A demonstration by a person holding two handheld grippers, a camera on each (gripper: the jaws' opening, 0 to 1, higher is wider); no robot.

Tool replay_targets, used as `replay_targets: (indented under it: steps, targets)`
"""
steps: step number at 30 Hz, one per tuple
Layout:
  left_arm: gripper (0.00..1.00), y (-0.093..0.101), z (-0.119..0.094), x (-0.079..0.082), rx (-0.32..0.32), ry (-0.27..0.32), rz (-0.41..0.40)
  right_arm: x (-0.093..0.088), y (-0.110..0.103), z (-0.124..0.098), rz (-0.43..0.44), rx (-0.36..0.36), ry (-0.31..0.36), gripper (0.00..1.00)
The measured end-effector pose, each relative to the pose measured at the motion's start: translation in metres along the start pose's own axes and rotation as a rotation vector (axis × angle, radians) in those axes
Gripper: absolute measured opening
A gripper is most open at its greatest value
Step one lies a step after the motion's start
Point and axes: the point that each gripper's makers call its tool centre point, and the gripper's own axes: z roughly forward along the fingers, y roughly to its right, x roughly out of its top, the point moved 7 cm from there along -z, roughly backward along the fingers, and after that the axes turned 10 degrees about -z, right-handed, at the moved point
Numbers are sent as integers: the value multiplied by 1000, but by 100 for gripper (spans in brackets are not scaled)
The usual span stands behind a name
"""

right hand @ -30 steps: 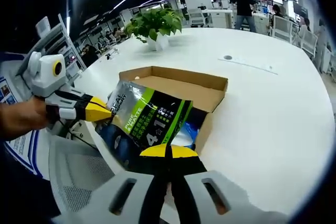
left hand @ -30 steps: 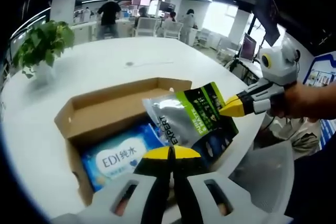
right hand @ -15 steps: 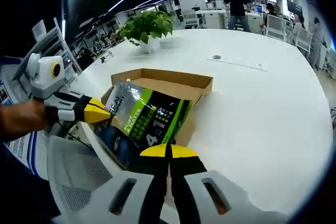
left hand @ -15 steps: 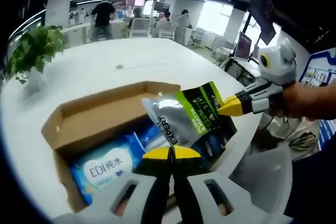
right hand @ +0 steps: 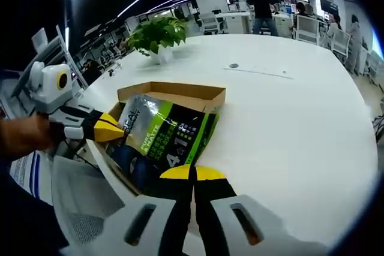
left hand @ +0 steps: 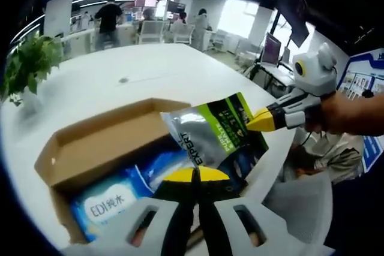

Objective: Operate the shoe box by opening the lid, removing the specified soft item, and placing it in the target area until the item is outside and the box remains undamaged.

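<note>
Left gripper (left hand: 197,175) jaws pressed together, right gripper (left hand: 262,120) reaching in from the side, yellow tips closed, bare hand (left hand: 351,115) gripping its handle

White table (right hand: 288,124) w/ open shoe box (left hand: 96,148) & potted plant (right hand: 157,34).

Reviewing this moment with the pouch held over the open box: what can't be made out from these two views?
- Box interior: in the right gripper view the pouch covers it; in the left gripper view it hides the right end.
- Blue wipes pack: its near end is cut off behind the left gripper.
- Box lid: not identifiable.
- Pouch's small print: too small and blurred.
- Target area: nothing marks it on the table.
</note>
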Motion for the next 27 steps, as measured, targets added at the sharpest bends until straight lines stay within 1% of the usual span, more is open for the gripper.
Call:
replay_targets:
  steps: [11, 20, 27]
  targets:
    - [0, 17, 21, 3, -36, -16, 13, -10, 19, -14, 28, -34, 1, 0]
    - [0, 24, 33, 4, -47, -30, 16, -17, 30, -18, 43, -44, -2, 0]
    - [0, 33, 45, 5, -58, -41, 16, -23, 44, -22, 55, -54, -5, 0]
